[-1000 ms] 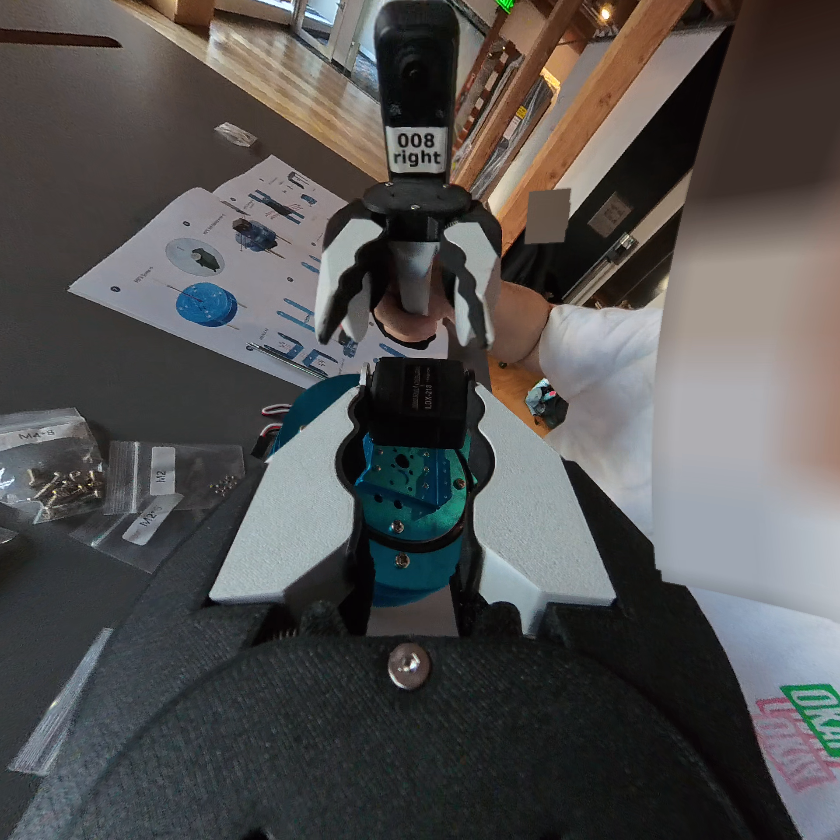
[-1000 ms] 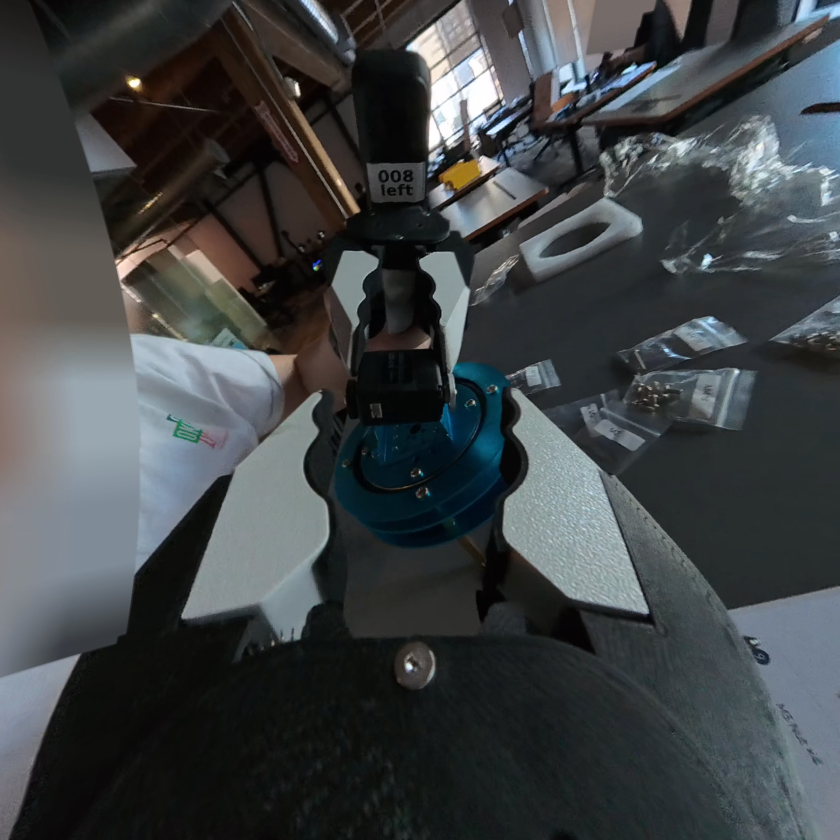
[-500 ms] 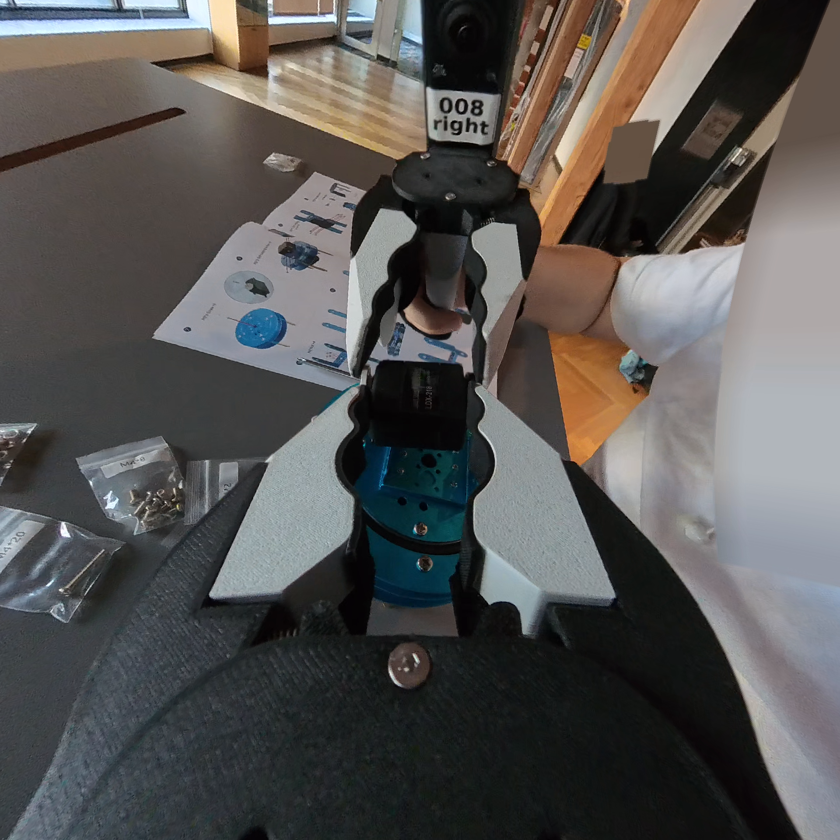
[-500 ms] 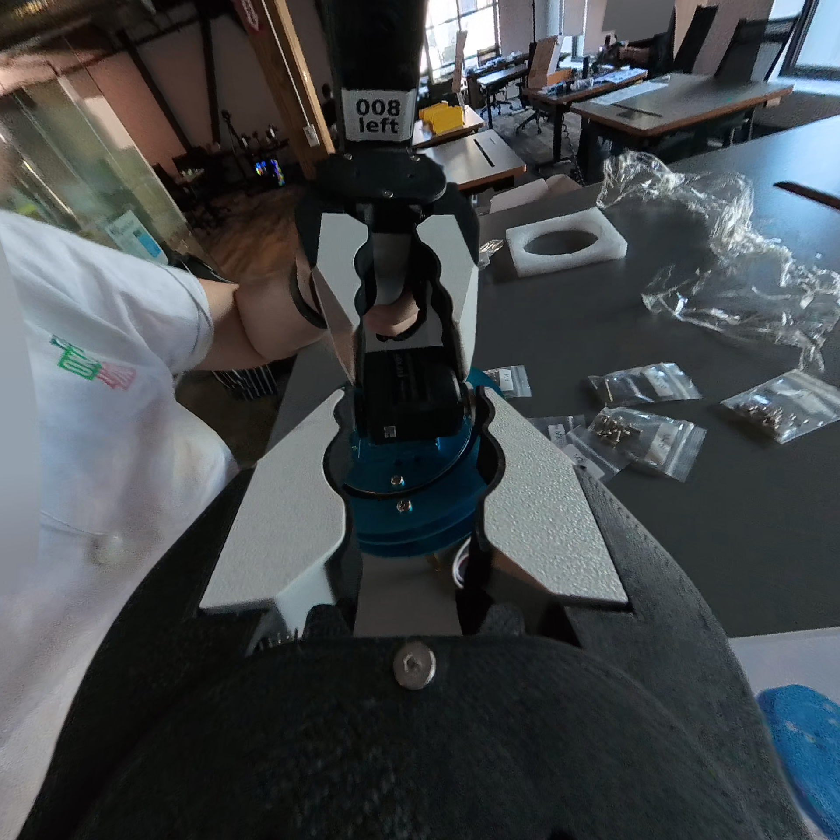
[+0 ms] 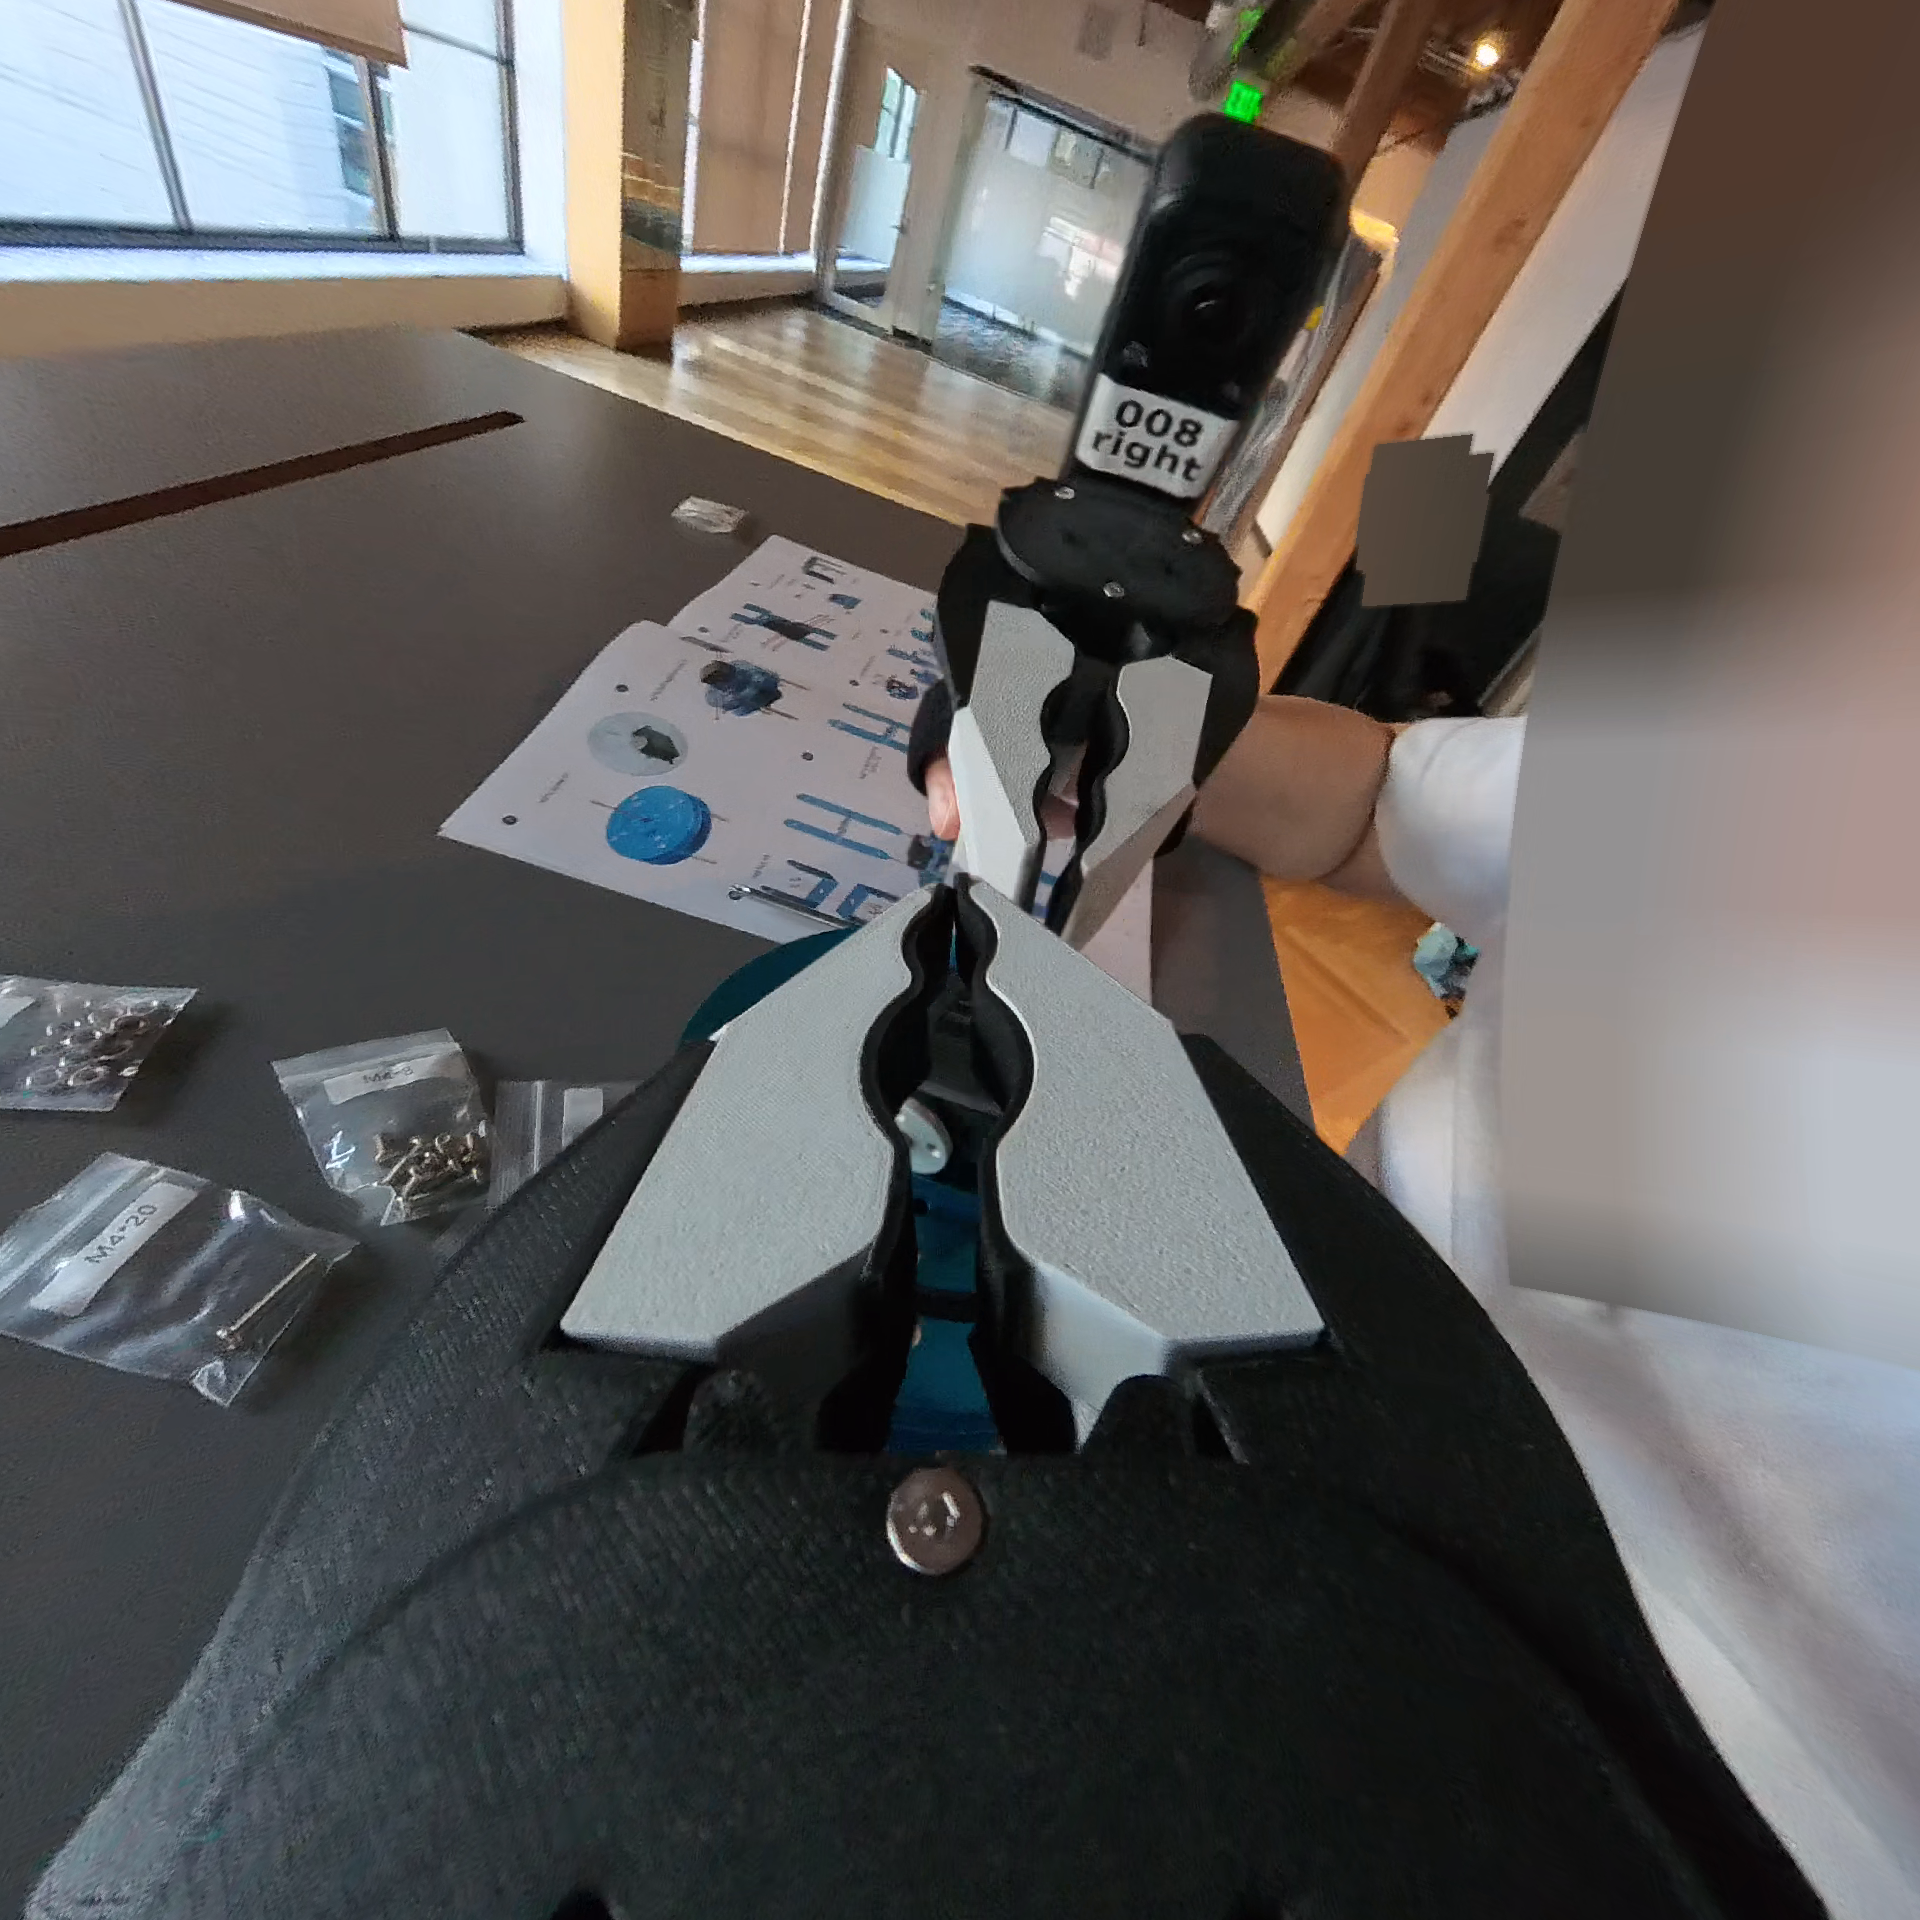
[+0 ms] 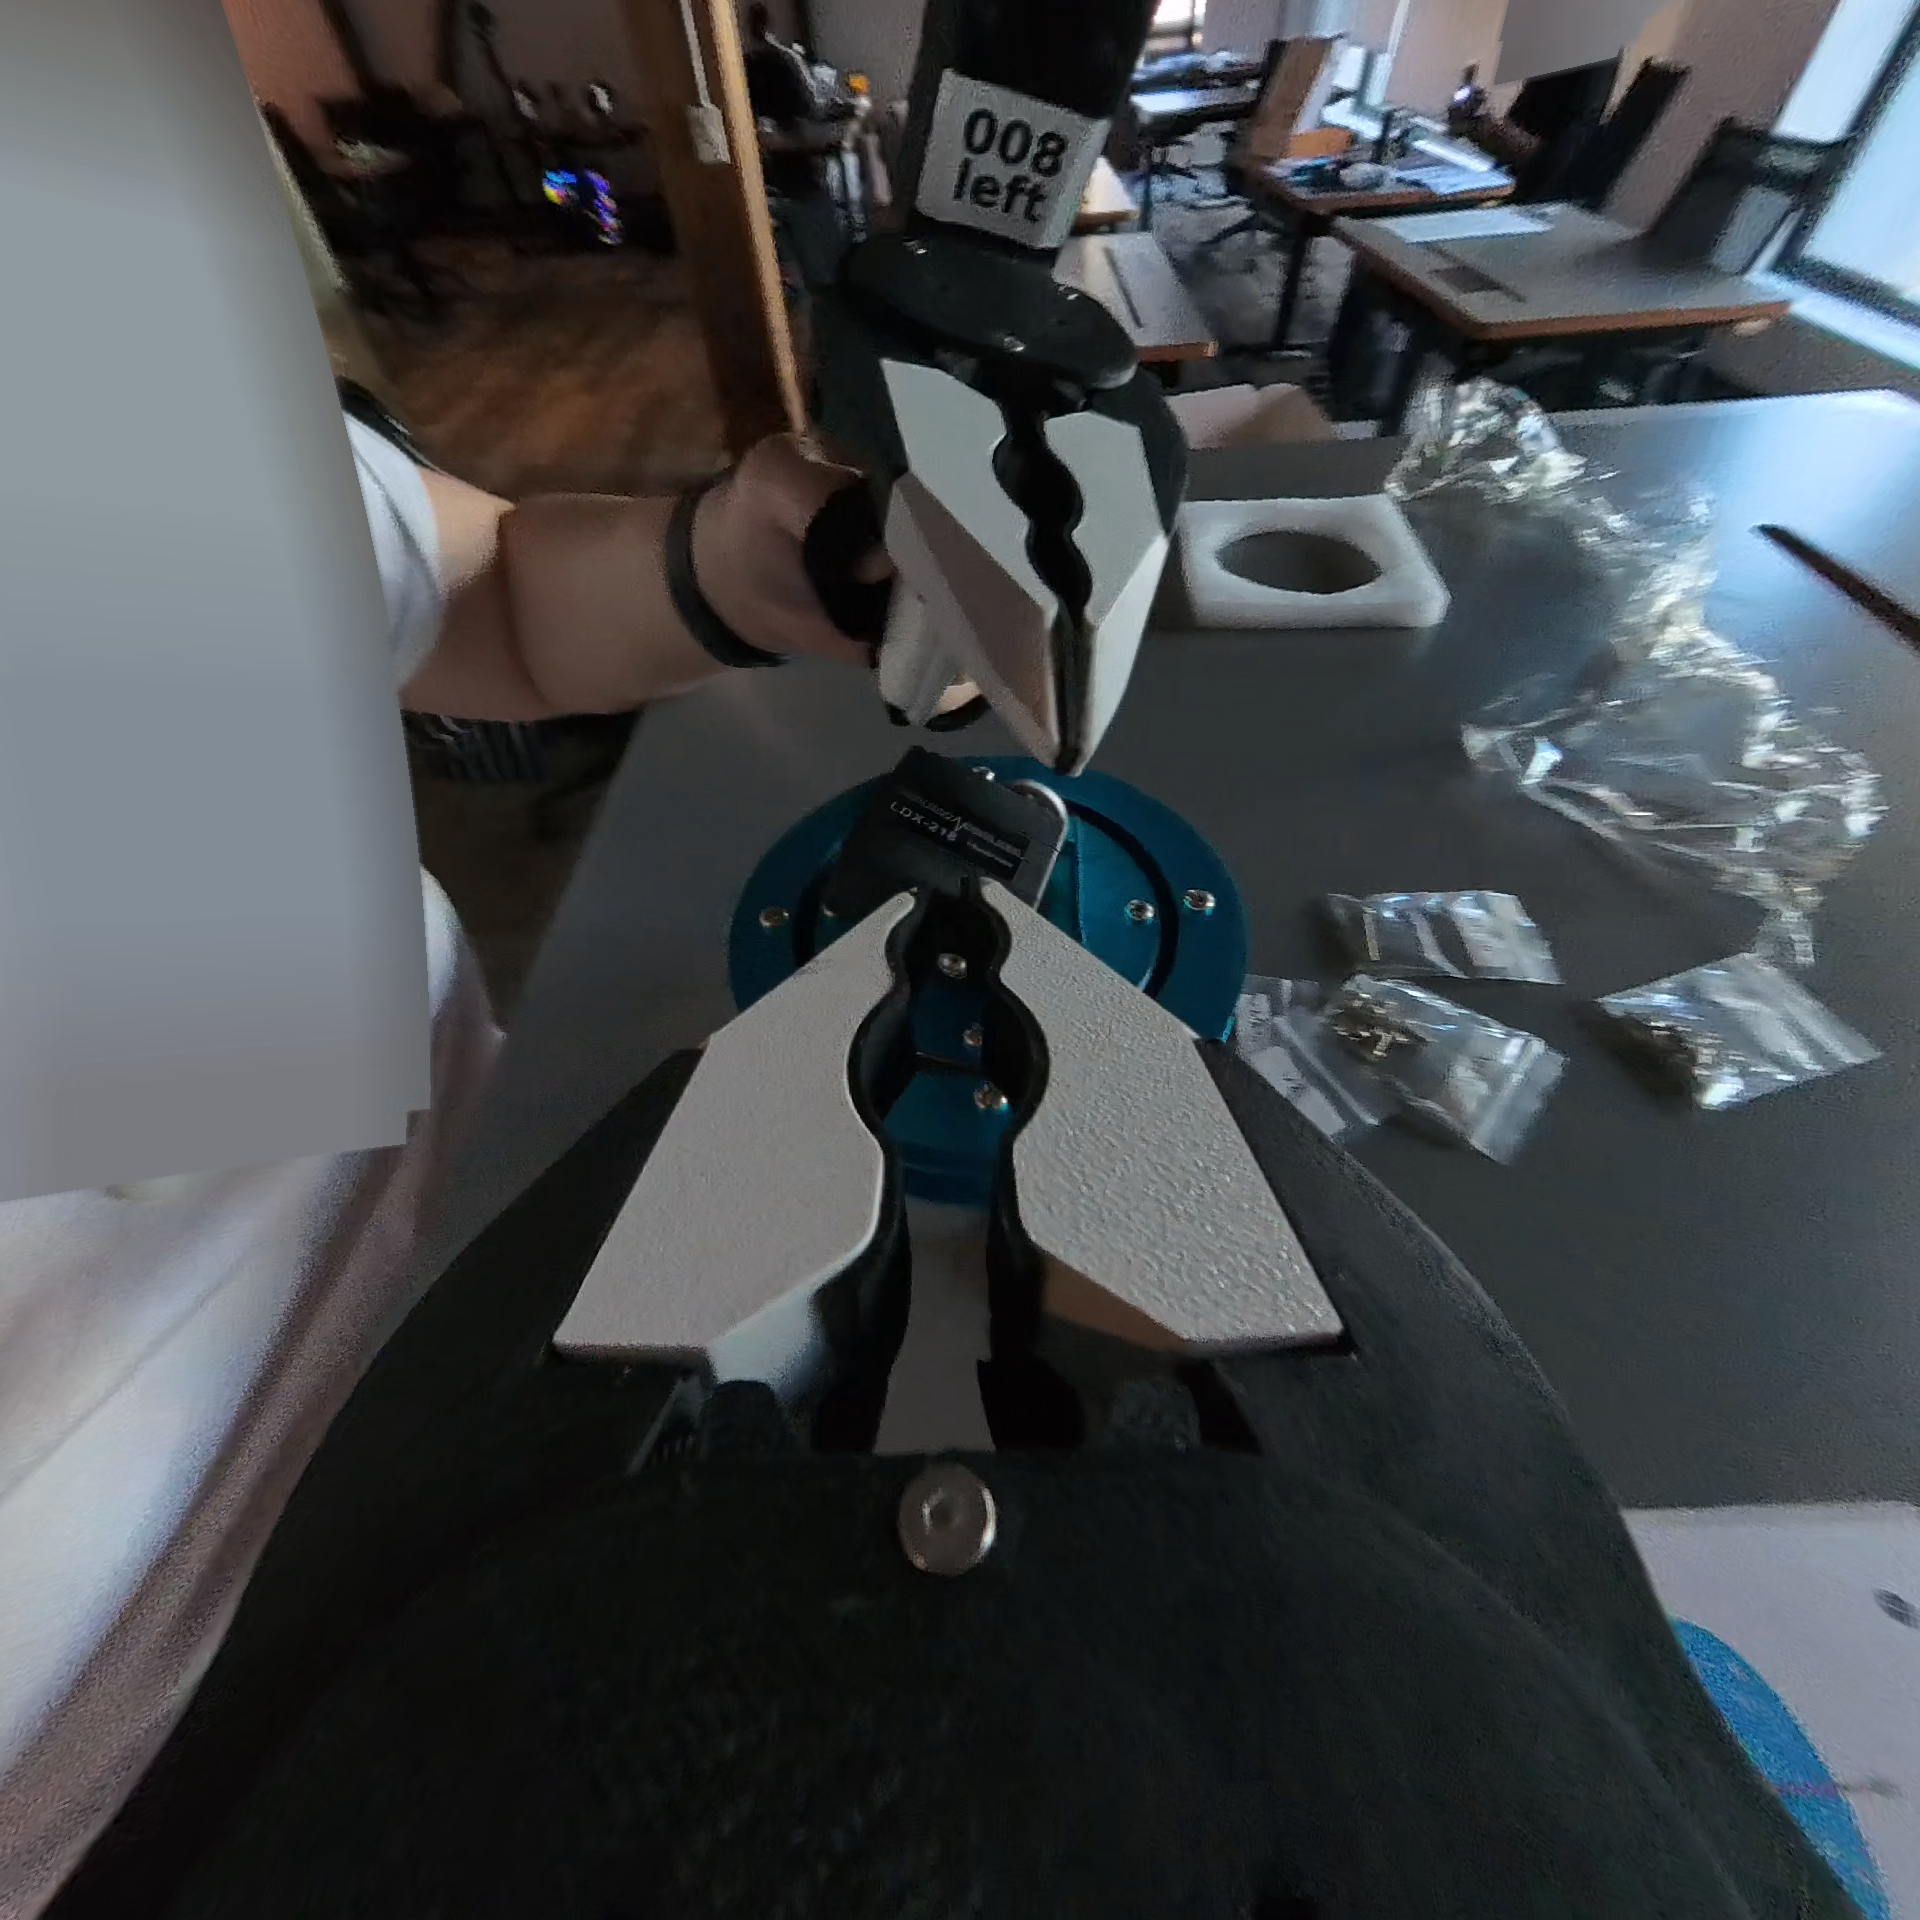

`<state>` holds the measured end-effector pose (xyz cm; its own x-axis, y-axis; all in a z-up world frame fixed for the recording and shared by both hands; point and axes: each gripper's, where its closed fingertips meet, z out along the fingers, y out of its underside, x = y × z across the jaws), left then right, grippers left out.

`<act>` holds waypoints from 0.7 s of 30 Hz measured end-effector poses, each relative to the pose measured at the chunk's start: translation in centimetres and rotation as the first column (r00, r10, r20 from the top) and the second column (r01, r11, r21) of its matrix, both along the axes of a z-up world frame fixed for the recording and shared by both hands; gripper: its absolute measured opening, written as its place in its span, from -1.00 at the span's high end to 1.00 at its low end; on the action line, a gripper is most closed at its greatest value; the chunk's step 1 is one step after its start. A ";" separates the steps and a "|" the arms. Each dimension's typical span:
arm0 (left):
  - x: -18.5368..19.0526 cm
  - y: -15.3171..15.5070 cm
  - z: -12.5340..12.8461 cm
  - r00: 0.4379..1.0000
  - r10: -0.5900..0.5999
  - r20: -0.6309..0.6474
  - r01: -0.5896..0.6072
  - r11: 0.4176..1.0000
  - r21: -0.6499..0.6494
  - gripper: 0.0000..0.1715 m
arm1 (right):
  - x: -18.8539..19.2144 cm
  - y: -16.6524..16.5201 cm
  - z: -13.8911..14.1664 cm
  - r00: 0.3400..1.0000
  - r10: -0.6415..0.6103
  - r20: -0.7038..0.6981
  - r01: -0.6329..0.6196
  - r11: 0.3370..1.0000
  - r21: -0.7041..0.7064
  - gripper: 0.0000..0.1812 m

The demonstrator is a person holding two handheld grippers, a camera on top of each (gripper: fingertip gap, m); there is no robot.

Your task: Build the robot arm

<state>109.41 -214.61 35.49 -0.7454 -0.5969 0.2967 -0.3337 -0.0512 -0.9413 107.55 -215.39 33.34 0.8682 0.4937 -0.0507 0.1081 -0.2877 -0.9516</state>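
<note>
Your left tongs [image 5: 961,894] are pinched together, tips meeting with nothing between them, poised just above the blue round base [image 6: 1143,914] and the black servo block [image 6: 961,831] mounted on it. Your right tongs [image 6: 940,894] are drawn together too and grip nothing; their tips sit at the near edge of the servo block, whether touching it you cannot tell. The two pairs face each other tip to tip over the base, which stands near the worktop [image 5: 260,675] edge closest to your body, so room is tight there and open farther across the dark matte surface.

Small clear zip bags lie flat just beside the base: one with a heap of short screws [image 5: 421,1148], one with a single long bolt [image 5: 265,1299], one with washers or rings [image 5: 88,1039]. Printed instruction sheets [image 5: 707,748] lie past the left tongs. Seen from the right wrist, a white foam square with a round cutout [image 6: 1304,566] and crumpled clear film [image 6: 1662,686] lie well apart from the base.
</note>
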 end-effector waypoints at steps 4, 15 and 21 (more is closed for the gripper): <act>0.3 0.9 0.8 0.998 0.054 0.041 -0.053 0.998 -0.027 0.67 | -0.2 -0.1 0.3 0.997 0.013 -0.074 -0.013 1.000 0.003 0.86; -3.0 3.1 2.3 0.835 0.550 0.022 -0.550 0.830 0.091 -0.09 | 1.3 -1.5 1.0 0.963 0.211 -0.166 -0.219 0.975 -0.034 0.58; -2.8 1.3 -1.2 0.660 0.738 0.144 -0.741 0.606 0.289 -0.03 | 1.7 -0.4 -0.7 0.836 0.502 0.223 -0.478 0.865 -0.154 0.50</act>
